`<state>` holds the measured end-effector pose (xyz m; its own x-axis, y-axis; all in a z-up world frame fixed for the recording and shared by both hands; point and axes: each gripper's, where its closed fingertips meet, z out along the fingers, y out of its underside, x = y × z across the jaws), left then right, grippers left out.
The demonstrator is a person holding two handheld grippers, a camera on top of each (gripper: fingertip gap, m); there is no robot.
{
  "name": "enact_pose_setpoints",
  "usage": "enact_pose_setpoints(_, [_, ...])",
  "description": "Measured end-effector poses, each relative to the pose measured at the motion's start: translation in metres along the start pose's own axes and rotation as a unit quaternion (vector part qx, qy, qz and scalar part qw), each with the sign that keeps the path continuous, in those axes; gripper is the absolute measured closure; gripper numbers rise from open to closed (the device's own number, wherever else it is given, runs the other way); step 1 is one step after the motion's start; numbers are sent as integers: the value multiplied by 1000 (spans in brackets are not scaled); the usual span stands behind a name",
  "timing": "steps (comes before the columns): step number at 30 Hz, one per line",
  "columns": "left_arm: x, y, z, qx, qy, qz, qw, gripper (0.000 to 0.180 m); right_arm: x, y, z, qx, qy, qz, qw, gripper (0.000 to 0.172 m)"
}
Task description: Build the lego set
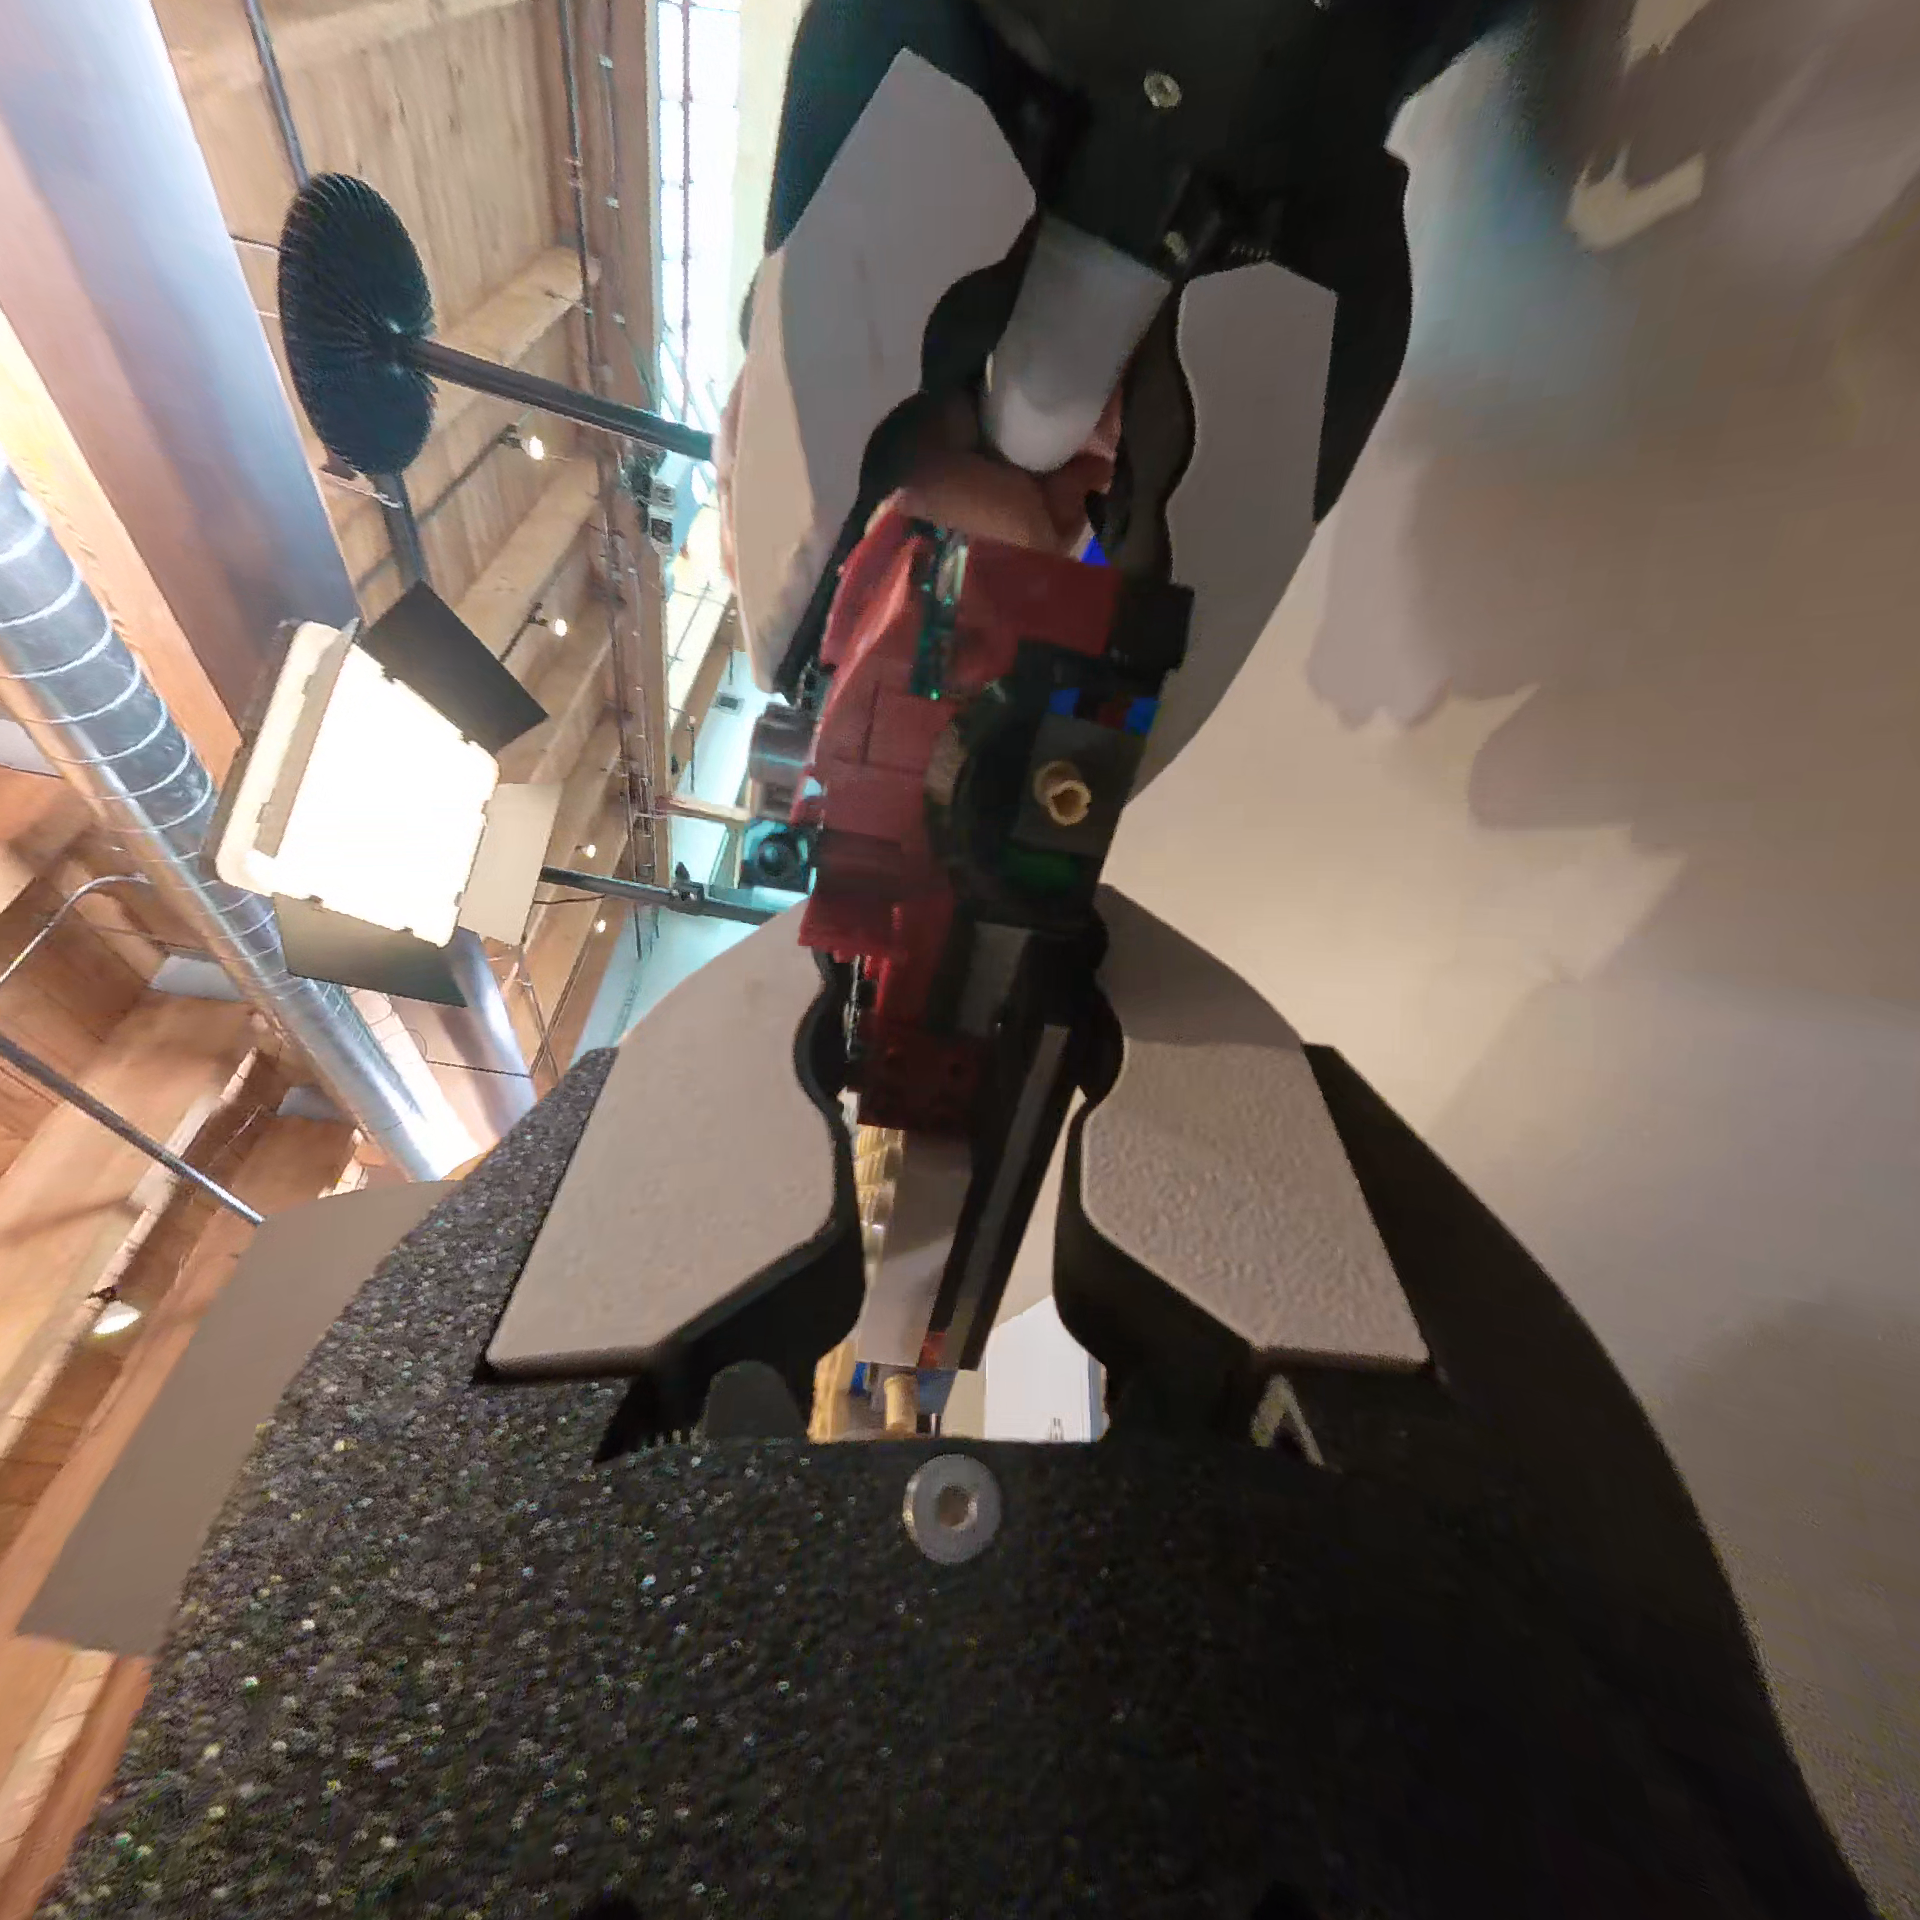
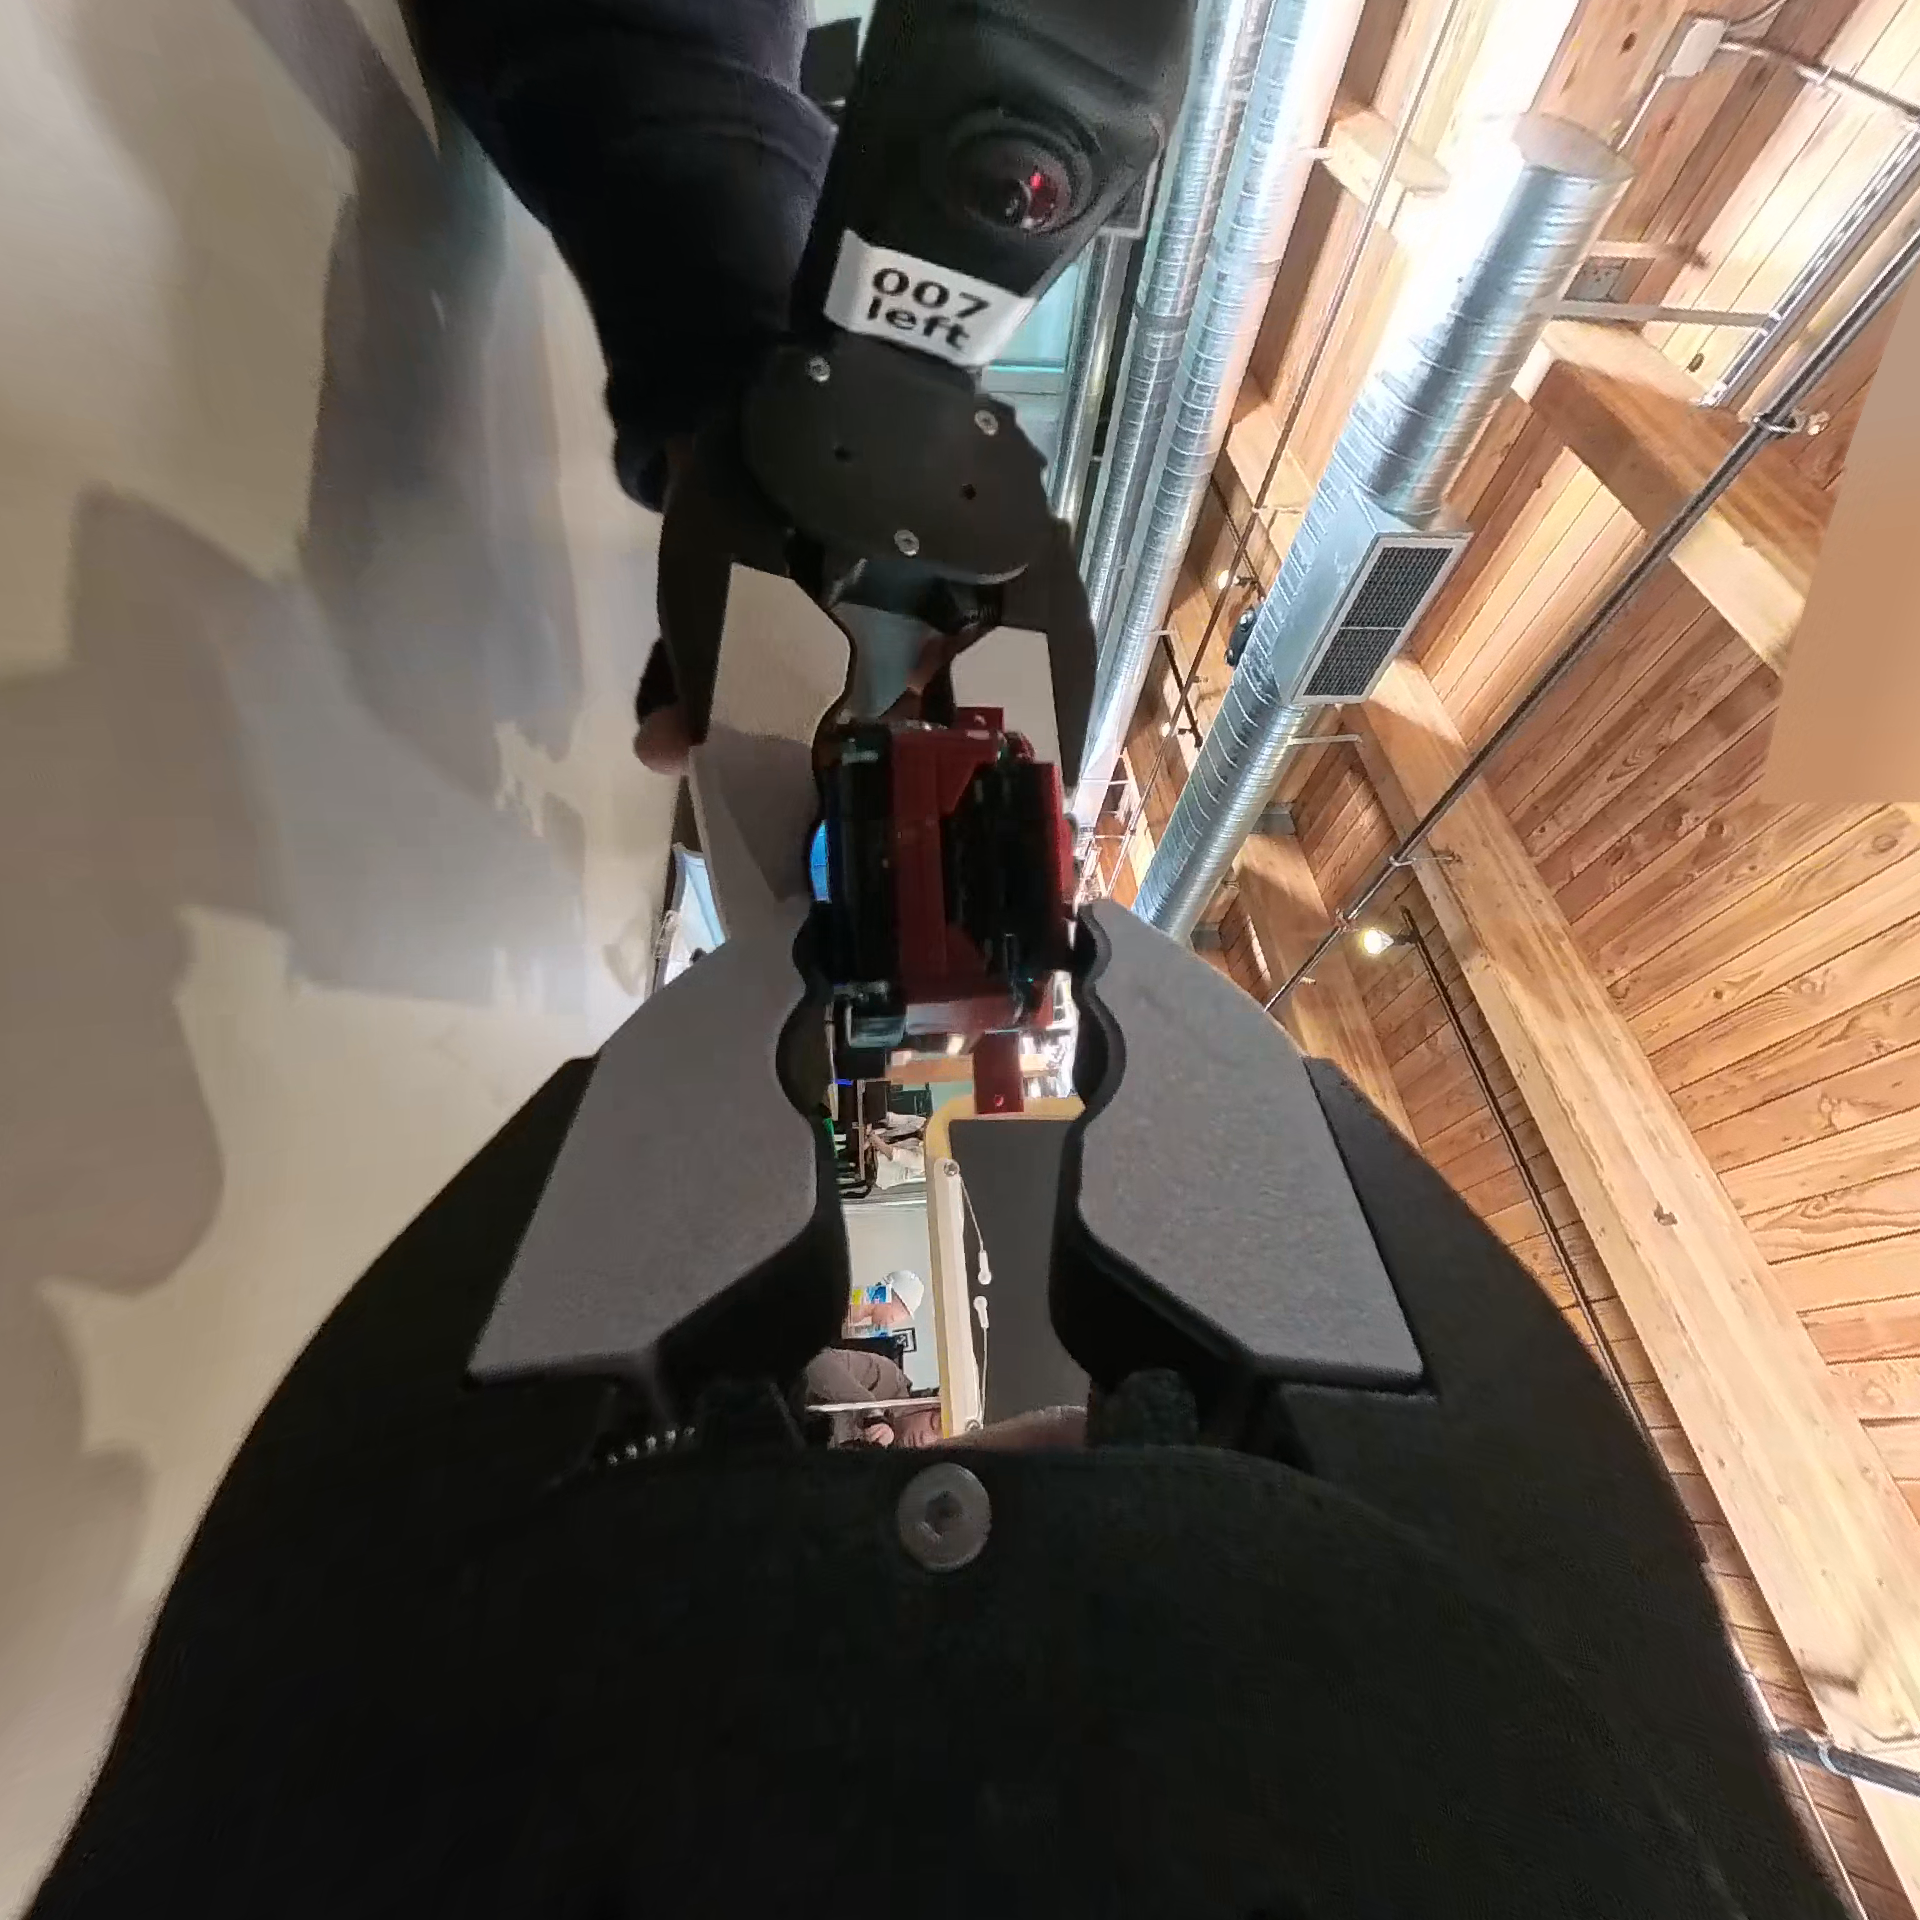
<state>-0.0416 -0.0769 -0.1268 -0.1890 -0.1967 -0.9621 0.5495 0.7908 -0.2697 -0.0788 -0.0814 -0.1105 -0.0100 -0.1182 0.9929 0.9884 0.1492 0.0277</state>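
Room: wooden plank ceiling [image 2: 1662, 935] with silver ducts [image 2: 1382, 623] and a studio lamp [image 1: 353, 779] behind the fingers.
Object: red and black brick-built model [image 1: 935, 790], in the air between both grippers.
Left gripper [image 1: 961, 997]: fingers pinch the near end of the model.
Right gripper [image 2: 940, 977]: fingers pinch its opposite end.
Risk: I judge that uneven pulling or twisting could separate the bricks, so that pieces fall.

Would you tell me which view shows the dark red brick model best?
The right wrist view: the model appears sharp and face-on between both tongs. The left wrist view shows it edge-on, blurred, with black underside parts.
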Motion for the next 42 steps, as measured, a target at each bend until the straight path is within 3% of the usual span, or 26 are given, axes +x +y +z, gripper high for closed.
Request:
enact_pose_setpoints(7, [-4,25,3,-113,0,24,993,145,1,21,-1,-54,16,12,998,126])
enact_pose_setpoints(14, [-8,52,-3,-236,9,90,968,145,-12,34,-8,-114,-68,89,987,108])
enact_pose_setpoints(18, [-5,47,-2,-237,29,89,967,145,-10,22,-1,-104,-128,145,976,107])
enact_pose_setpoints(27, [-9,42,-5,-263,35,140,954,146,2,7,12,-94,-195,152,964,119])
enact_pose_setpoints(33, [-10,46,-9,-290,28,155,944,145,8,5,16,-121,-175,244,946,130])
enact_pose_setpoints(37, [-11,50,-11,-316,19,167,934,145,1,11,20,-176,-142,197,954,125])
enact_pose_setpoints(42, [-9,52,-12,-342,22,182,922,146,-6,8,24,-203,-132,159,957,130])
